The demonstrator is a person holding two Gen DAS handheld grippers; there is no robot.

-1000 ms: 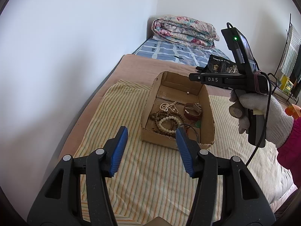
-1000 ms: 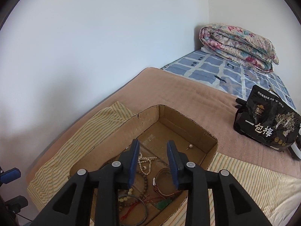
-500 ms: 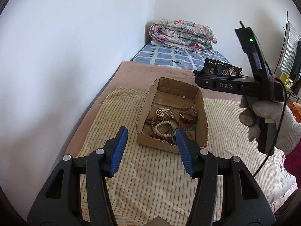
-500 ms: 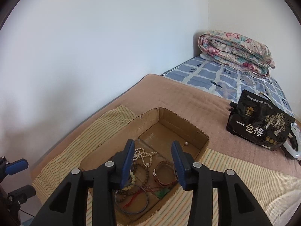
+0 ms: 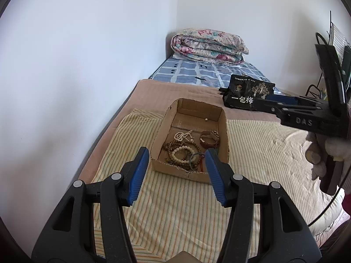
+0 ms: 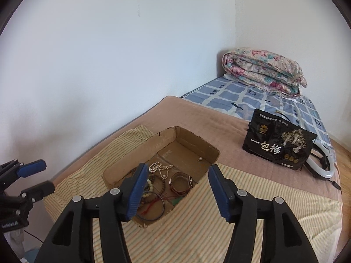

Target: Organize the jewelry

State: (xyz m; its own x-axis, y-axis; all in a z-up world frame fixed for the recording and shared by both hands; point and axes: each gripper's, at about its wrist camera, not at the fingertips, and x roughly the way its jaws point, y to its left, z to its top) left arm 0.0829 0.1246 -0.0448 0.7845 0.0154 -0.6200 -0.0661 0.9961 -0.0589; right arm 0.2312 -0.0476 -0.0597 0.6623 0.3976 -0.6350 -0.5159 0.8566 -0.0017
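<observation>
An open cardboard box (image 5: 158, 131) (image 6: 193, 141) sits on a striped cloth (image 5: 175, 208) (image 6: 252, 208) on the bed. Inside lie a white bead necklace (image 5: 183, 135) (image 6: 159, 167), brown bead strands (image 5: 173, 148), a cream bead bracelet (image 5: 181, 153), a brown leather band (image 5: 209, 139) (image 6: 181, 182), a dark bangle (image 6: 153, 206) and a loose pearl (image 5: 206, 119) (image 6: 199, 159). My left gripper (image 5: 176, 172) is open and empty, above the box's near side. My right gripper (image 6: 176, 187) is open and empty, raised over the box; it shows at the right of the left wrist view (image 5: 274, 105).
A black snack bag (image 5: 248, 95) (image 6: 278, 144) lies on the brown blanket (image 6: 197, 120) behind the box, with a white ring light (image 6: 322, 164) beside it. A folded floral quilt (image 5: 208, 46) (image 6: 263, 74) is at the bed's far end. The wall runs along the left.
Both grippers have pulled back and up from the box. The right gripper's jaws have opened wider. The jewelry has not moved.
</observation>
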